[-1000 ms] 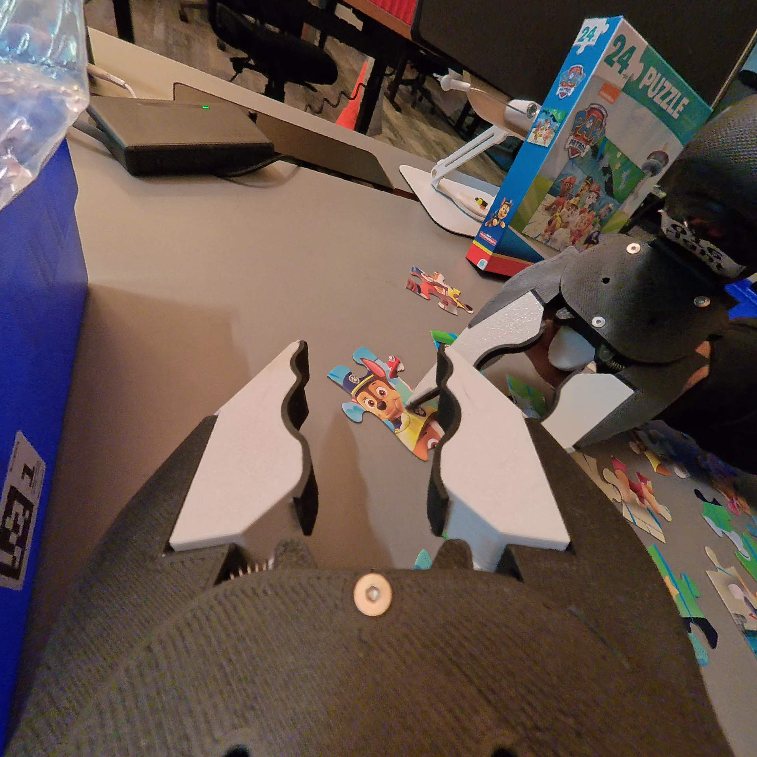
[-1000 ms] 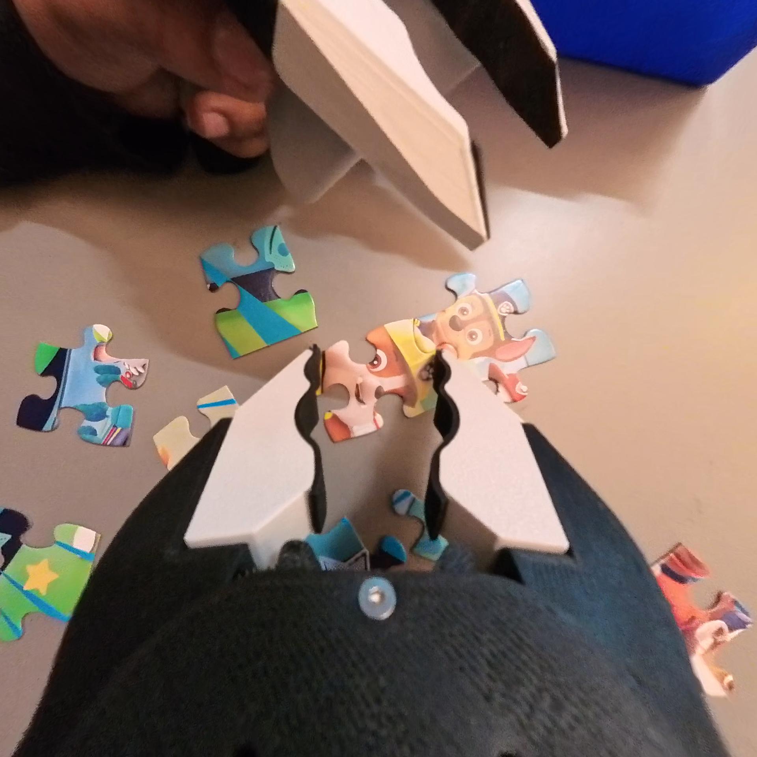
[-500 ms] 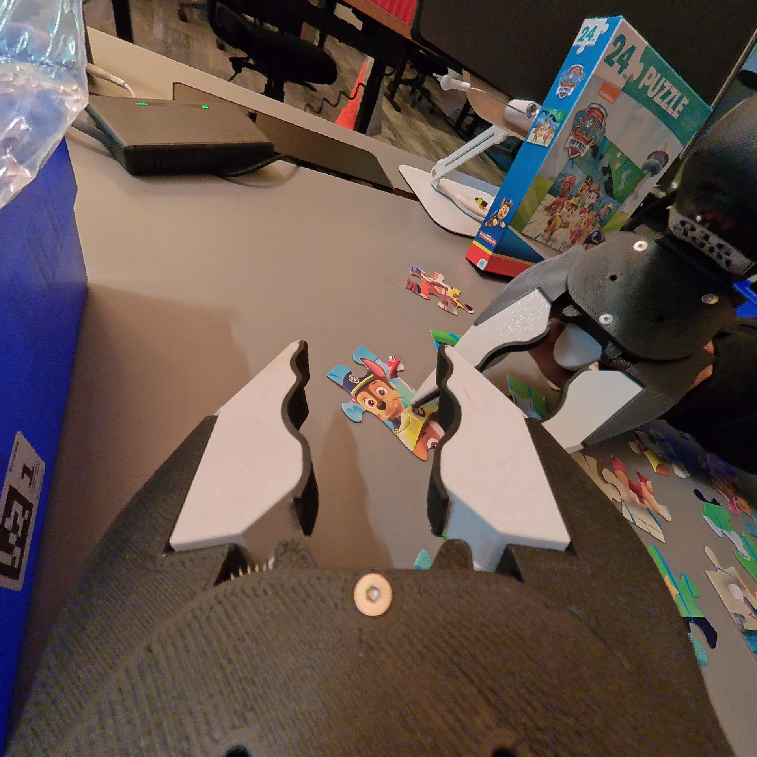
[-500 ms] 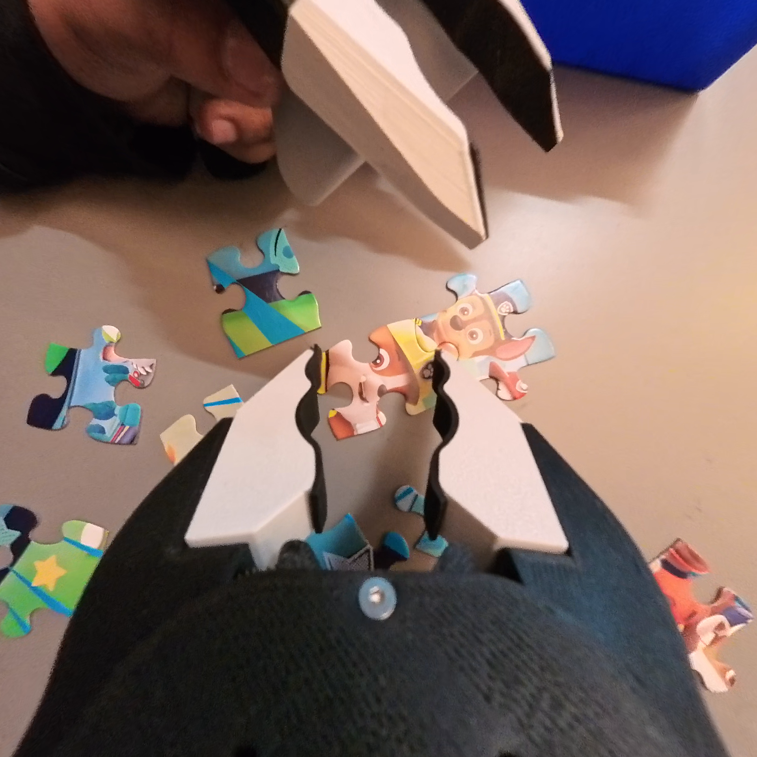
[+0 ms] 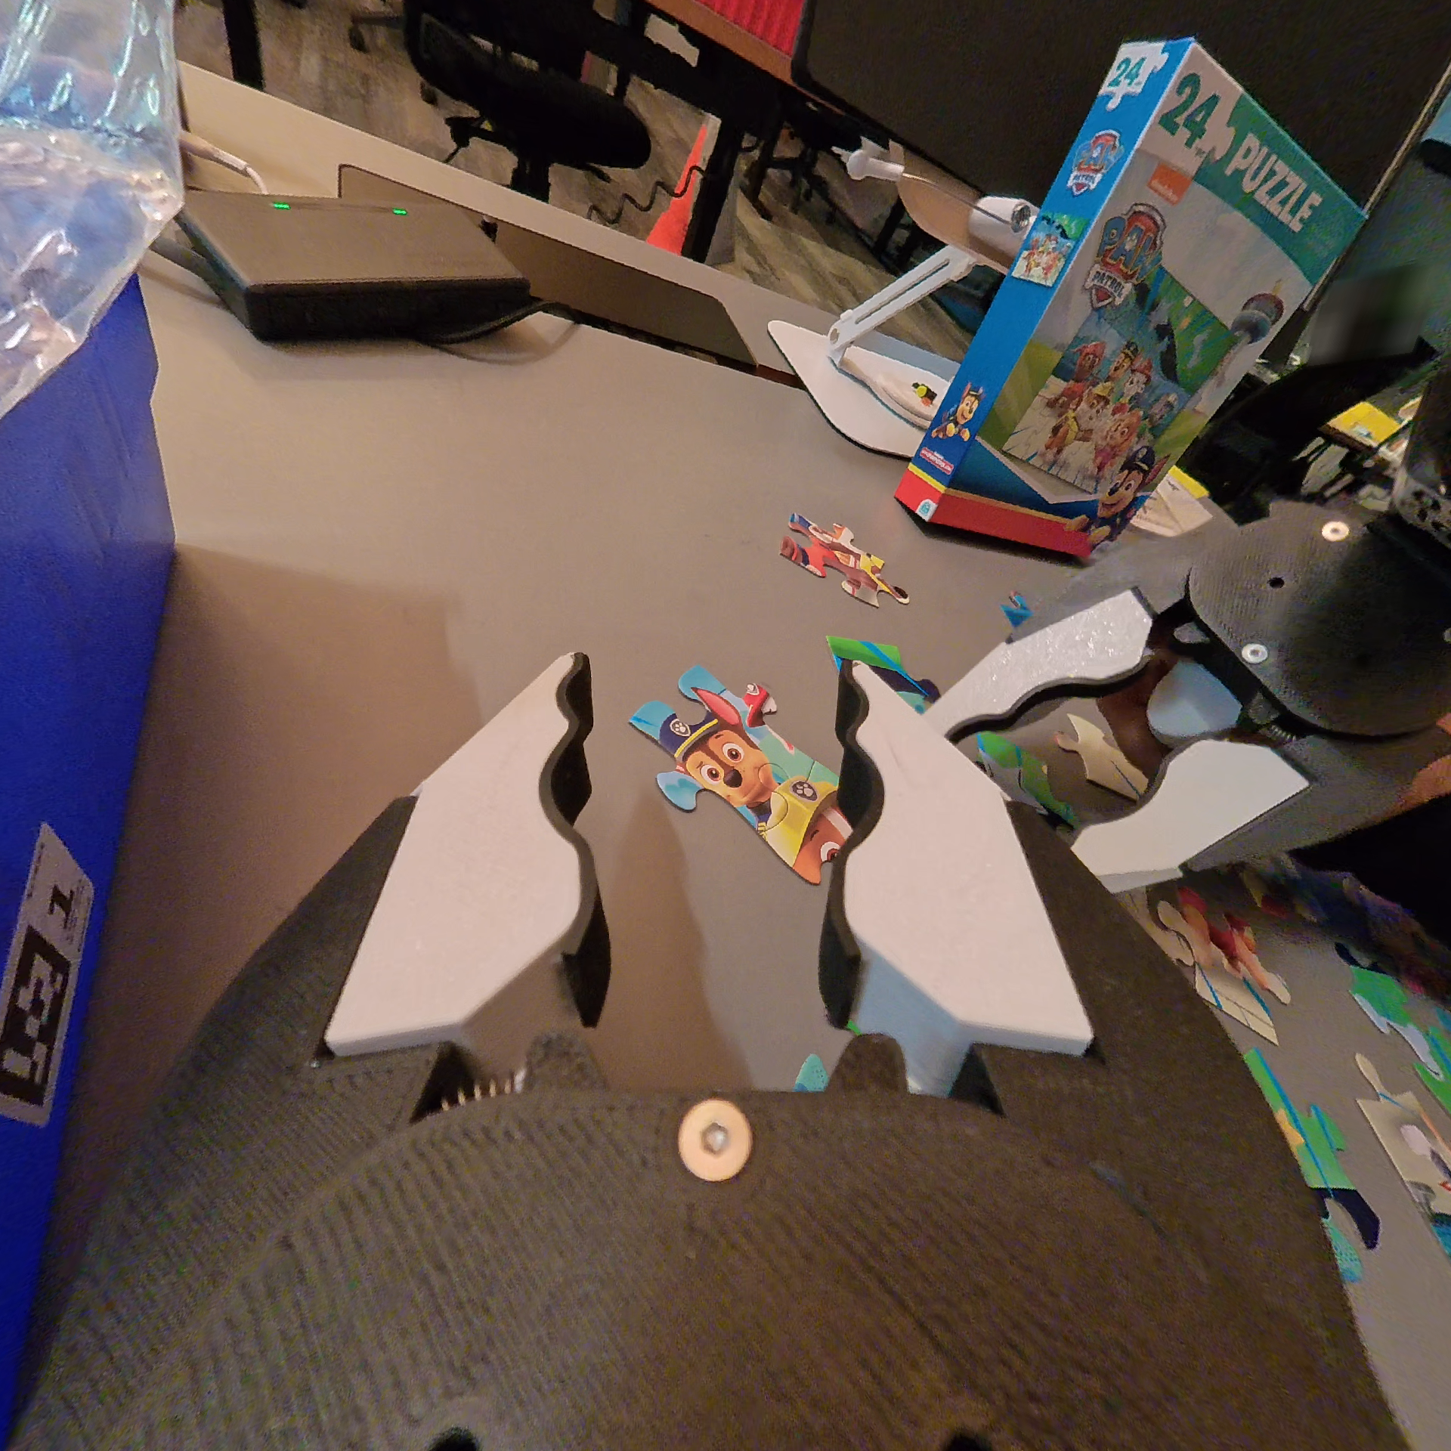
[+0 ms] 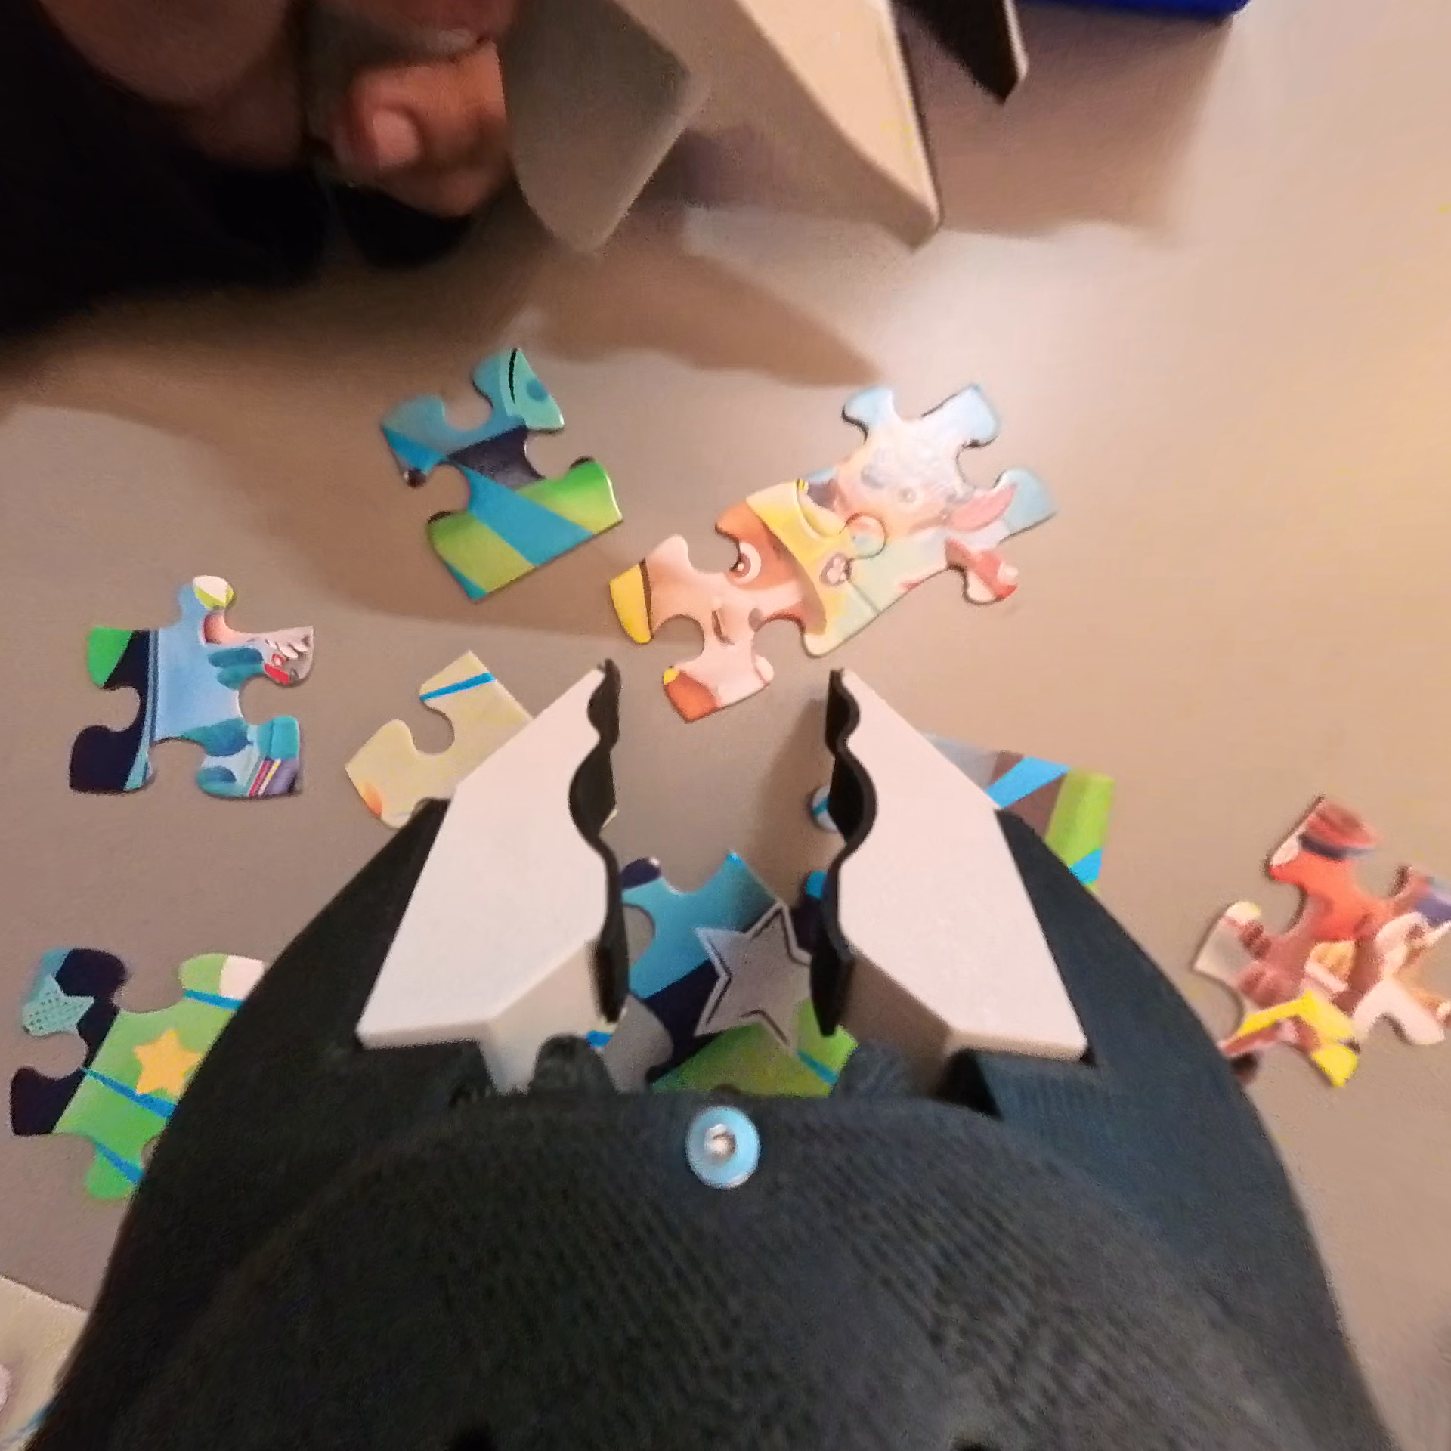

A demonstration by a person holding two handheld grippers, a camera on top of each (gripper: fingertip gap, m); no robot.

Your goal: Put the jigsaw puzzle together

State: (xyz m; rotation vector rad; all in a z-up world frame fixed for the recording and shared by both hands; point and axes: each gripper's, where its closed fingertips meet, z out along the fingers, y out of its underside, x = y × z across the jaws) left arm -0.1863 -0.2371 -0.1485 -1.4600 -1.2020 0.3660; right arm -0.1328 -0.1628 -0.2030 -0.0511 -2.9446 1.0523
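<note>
Right now both grippers hang over a grey table [image 5: 471, 502] strewn with jigsaw pieces. The left gripper [image 5: 710, 683] has its jaws spread wide with nothing between the pads; beyond its tips, at about twelve to one o'clock, lies a joined pair of pieces [image 5: 746, 777] showing a cartoon dog in a blue cap, flat on the table and partly hidden behind the right-hand finger. Farther off at one o'clock sits a lone red and orange piece [image 5: 844, 557], and beyond it a puzzle box [image 5: 1138, 314] stands upright. A blue bin [image 5: 71, 628] fills the nine o'clock edge, with a black device [image 5: 345, 259] at eleven o'clock.

The right gripper [image 6: 718, 683] is likewise parted and grips nothing. Just past its fingertips at twelve o'clock lies the same joined pair [image 6: 824, 550], not touched by either pad. A green and blue striped piece [image 6: 510, 487] lies at eleven o'clock, a blue and navy piece [image 6: 188, 691] at nine o'clock, a pale yellow piece [image 6: 440, 738] beside the left-hand finger, and a piece with a grey star [image 6: 738, 966] under the jaws, near the body.
</note>
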